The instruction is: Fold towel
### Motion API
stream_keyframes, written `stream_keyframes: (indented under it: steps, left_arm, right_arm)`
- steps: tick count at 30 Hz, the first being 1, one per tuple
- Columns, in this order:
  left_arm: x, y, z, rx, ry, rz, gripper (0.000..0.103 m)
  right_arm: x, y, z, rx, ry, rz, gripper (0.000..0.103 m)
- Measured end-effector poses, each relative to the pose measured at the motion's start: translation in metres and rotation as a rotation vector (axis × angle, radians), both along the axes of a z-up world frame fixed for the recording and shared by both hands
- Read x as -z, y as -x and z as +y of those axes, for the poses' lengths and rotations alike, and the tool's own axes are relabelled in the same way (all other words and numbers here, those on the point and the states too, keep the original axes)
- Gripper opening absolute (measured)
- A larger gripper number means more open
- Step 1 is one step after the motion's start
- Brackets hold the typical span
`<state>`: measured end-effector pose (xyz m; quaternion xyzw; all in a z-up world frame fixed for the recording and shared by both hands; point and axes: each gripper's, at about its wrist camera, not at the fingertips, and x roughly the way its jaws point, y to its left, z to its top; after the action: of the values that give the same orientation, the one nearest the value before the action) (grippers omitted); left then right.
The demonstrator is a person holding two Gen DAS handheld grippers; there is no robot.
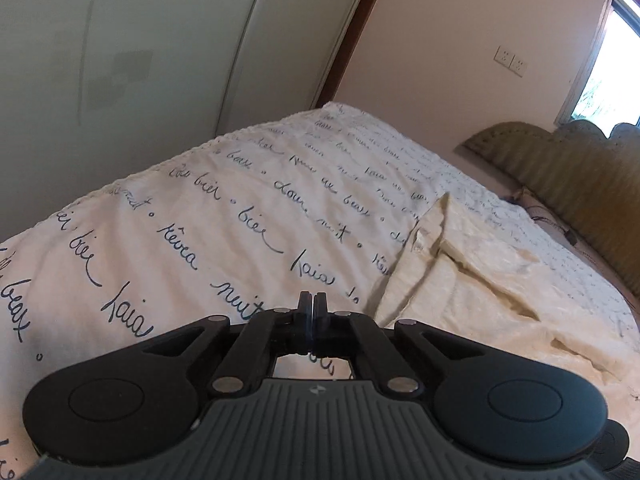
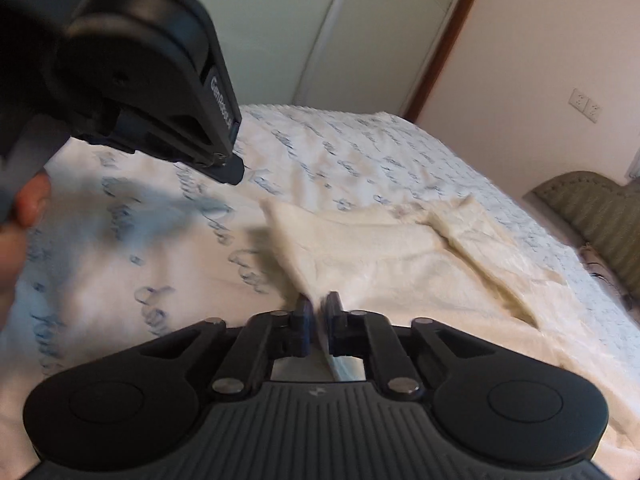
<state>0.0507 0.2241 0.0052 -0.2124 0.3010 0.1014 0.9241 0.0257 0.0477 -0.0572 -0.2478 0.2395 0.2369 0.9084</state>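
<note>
Room: bedroom with a pale wardrobe (image 1: 168, 52), a pink wall carrying sockets (image 1: 511, 61), and a bright window (image 1: 608, 64) at the far right.
Bed: its cover (image 1: 192, 216) is white with dark handwritten words; a green padded headboard (image 1: 568, 168) runs along the far right edge.
Towel: the cream towel (image 2: 384, 252) lies rumpled on the cover's right half, partly doubled over, one corner reaching toward the near edge.
Right gripper: the right gripper (image 2: 318, 312) is clamped on what looks like the towel's near corner, a thin fold of cloth between the jaws; the view is blurred.
Left gripper: the left gripper (image 1: 313, 308) has its jaws pressed together with nothing between them, over the printed cover just left of the towel.
Hand: a hand (image 2: 24, 216) shows at the right view's left edge, below the left gripper's body.
</note>
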Motion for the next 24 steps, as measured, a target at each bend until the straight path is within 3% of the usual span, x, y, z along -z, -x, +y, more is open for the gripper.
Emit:
stream_keyframes:
  steps: [1, 3, 5, 7, 9, 10, 14, 17, 18, 19, 21, 24]
  left_arm:
    - [-0.001, -0.003, 0.002, 0.005, 0.016, 0.022, 0.009]
    - [-0.005, -0.008, 0.000, 0.027, 0.003, 0.067, 0.012]
    - [-0.012, -0.013, -0.013, 0.063, -0.049, 0.073, 0.019]
    - [-0.021, -0.019, -0.031, 0.094, -0.079, 0.058, 0.053]
    - [-0.026, -0.030, -0.056, 0.136, -0.070, 0.022, 0.075]
    - [-0.029, -0.035, -0.069, 0.159, -0.069, 0.004, 0.079]
    - [-0.025, -0.062, -0.133, 0.296, -0.056, 0.018, 0.080]
    - [-0.005, -0.078, -0.174, 0.366, -0.059, 0.072, 0.084]
    - [0.002, -0.083, -0.184, 0.384, -0.078, 0.100, 0.085]
    - [0.011, -0.087, -0.193, 0.391, -0.101, 0.141, 0.082]
    - [0.021, -0.086, -0.202, 0.393, -0.114, 0.174, 0.082]
    - [0.017, -0.088, -0.211, 0.388, -0.124, 0.130, 0.085]
  right_arm:
    - [0.001, -0.004, 0.003, 0.017, -0.007, 0.013, 0.008]
    - [0.003, -0.008, -0.005, 0.059, -0.033, 0.042, 0.009]
    - [-0.016, -0.003, -0.040, 0.080, -0.183, 0.134, 0.009]
    - [-0.041, 0.012, -0.094, 0.080, -0.371, 0.174, 0.009]
    - [-0.058, 0.025, -0.153, 0.225, -0.402, 0.089, 0.009]
    - [-0.061, 0.028, -0.185, 0.337, -0.367, 0.028, 0.009]
    - [-0.039, 0.027, -0.327, 0.806, -0.217, -0.047, 0.012]
    - [-0.004, 0.036, -0.432, 1.062, -0.201, 0.090, 0.014]
    - [0.009, 0.044, -0.457, 1.079, -0.204, 0.138, 0.017]
    - [0.011, 0.062, -0.471, 1.003, -0.257, 0.111, 0.017]
    - [-0.001, 0.085, -0.491, 1.010, -0.334, 0.140, 0.018]
    - [-0.032, 0.095, -0.529, 1.075, -0.531, 0.018, 0.024]
